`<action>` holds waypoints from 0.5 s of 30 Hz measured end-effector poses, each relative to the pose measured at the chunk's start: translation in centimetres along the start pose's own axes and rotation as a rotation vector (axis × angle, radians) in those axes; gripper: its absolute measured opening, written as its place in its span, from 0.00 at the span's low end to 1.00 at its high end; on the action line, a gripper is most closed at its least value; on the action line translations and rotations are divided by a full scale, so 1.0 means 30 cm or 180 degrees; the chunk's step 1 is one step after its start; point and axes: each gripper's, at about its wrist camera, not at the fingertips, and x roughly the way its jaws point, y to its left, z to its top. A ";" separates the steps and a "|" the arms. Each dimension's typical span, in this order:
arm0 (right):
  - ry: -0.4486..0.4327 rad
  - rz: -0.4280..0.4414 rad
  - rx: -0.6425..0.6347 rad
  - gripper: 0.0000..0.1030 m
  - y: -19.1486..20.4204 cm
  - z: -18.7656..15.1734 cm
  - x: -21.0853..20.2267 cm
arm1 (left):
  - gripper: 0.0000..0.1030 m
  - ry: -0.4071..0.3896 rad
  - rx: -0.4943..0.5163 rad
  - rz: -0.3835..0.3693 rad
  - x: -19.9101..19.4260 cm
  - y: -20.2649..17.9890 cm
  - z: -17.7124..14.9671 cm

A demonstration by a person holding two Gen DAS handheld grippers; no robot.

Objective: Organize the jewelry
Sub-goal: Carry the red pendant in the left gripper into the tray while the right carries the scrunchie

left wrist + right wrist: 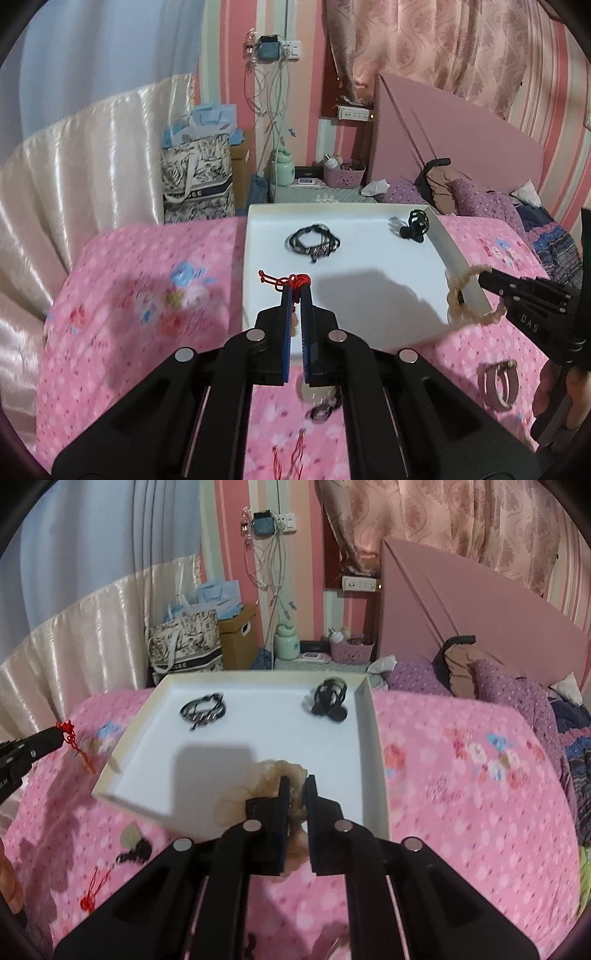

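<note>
**A:** My left gripper is pinched nearly closed on a red knotted cord bracelet, with the knot bunched at the fingertips and a loose end trailing left. It hangs above the near left edge of the white tray.

**B:** And your right?

**A:** The right gripper is clamped on a beige braided bracelet, which bulges out around both fingers. It sits over the near part of the tray, close to its front rim.

**B:** What's already in the tray?

**A:** A black cord bracelet lies flat in the far left part, and a black hair clip rests in the far right corner, touching the wall. The two are well apart.

**B:** Anything outside it?

**A:** On the pink floral bedspread, just beside the tray's near left corner, I see a pale disc with a dark tangle, and nearer me some thin red cord. From the left camera a mauve band lies on the bedspread to the right.
</note>
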 end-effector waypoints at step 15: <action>0.0174 -0.0068 0.0217 0.08 -0.093 0.208 0.325 | 0.02 0.0274 -0.0025 0.0079 0.349 0.003 0.205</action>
